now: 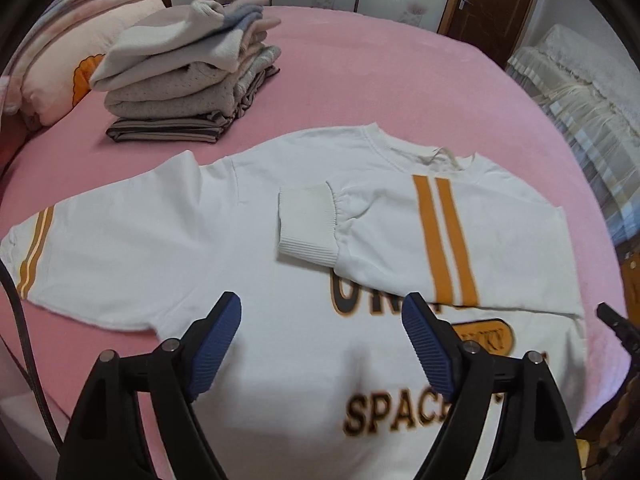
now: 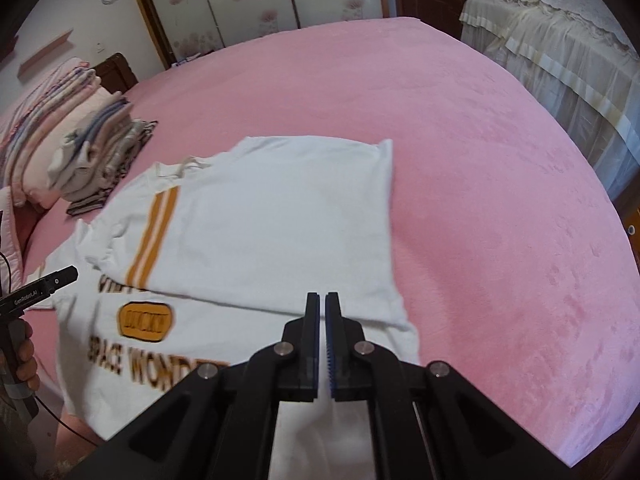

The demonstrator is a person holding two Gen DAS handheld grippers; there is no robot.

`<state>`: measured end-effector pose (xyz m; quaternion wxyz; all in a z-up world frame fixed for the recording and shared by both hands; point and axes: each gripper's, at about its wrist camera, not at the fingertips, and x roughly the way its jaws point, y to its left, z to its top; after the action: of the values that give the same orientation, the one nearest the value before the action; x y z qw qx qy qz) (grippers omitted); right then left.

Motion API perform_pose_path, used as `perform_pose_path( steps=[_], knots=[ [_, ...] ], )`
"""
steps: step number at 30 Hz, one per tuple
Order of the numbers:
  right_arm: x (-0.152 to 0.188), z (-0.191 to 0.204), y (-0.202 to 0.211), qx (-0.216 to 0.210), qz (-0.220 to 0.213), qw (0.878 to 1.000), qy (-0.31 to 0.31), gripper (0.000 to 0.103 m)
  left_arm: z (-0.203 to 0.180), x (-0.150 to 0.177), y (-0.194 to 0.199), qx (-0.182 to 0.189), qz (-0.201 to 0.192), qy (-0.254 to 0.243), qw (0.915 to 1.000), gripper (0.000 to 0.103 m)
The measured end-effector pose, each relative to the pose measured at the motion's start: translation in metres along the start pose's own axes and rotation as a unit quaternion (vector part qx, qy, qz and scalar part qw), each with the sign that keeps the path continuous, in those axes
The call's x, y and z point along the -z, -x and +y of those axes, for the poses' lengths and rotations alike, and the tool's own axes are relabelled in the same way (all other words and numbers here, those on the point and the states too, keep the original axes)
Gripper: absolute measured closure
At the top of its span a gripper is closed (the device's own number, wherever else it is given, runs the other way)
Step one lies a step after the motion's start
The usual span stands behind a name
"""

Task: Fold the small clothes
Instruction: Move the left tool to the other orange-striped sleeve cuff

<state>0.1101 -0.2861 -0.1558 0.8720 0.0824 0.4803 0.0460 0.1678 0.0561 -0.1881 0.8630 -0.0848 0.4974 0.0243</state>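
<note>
A white sweatshirt (image 1: 168, 236) with orange sleeve stripes and brown lettering lies front up on the pink bed; it also shows in the right wrist view (image 2: 280, 232). Its right sleeve (image 1: 404, 232) is folded across the chest, ribbed cuff (image 1: 306, 224) near the middle. Its left sleeve (image 1: 60, 248) lies spread out to the left. My left gripper (image 1: 320, 320) is open and empty, hovering over the chest lettering. My right gripper (image 2: 322, 300) is shut with nothing visibly between its fingers, above the sweatshirt's right side edge.
A stack of folded clothes (image 1: 188, 76) sits at the far left of the bed (image 1: 360, 80), next to pillows and folded blankets (image 1: 60, 52). A covered piece of furniture (image 2: 552, 48) stands beyond the bed's right edge. A brown door (image 1: 492, 0) is at the back.
</note>
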Motion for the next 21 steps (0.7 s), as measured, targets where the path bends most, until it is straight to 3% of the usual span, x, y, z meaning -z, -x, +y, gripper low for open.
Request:
perform_pose_path(
  steps=[3,9,14,18,21],
  knots=[
    [0.004,0.023,0.014,-0.012,-0.005,1.000,0.018,0.100,0.006,0.007,0.026,0.017,-0.009,0.016,0.9997,0.018],
    [0.010,0.076,0.037,-0.041,-0.016,0.998,0.052,0.100,0.027,0.019,0.061,0.012,-0.018,0.032,0.9993,0.015],
    [0.016,0.125,0.051,-0.066,-0.027,0.994,0.083,0.078,0.051,0.029,0.087,0.010,-0.018,0.032,0.9993,0.015],
    [0.014,0.177,0.057,-0.079,-0.030,0.987,0.138,0.078,0.086,0.025,0.112,-0.011,-0.036,0.043,0.9984,0.015],
    [0.010,0.222,0.058,-0.090,-0.034,0.978,0.184,0.078,0.123,0.014,0.132,-0.050,-0.053,0.047,0.9963,0.015]
  ],
)
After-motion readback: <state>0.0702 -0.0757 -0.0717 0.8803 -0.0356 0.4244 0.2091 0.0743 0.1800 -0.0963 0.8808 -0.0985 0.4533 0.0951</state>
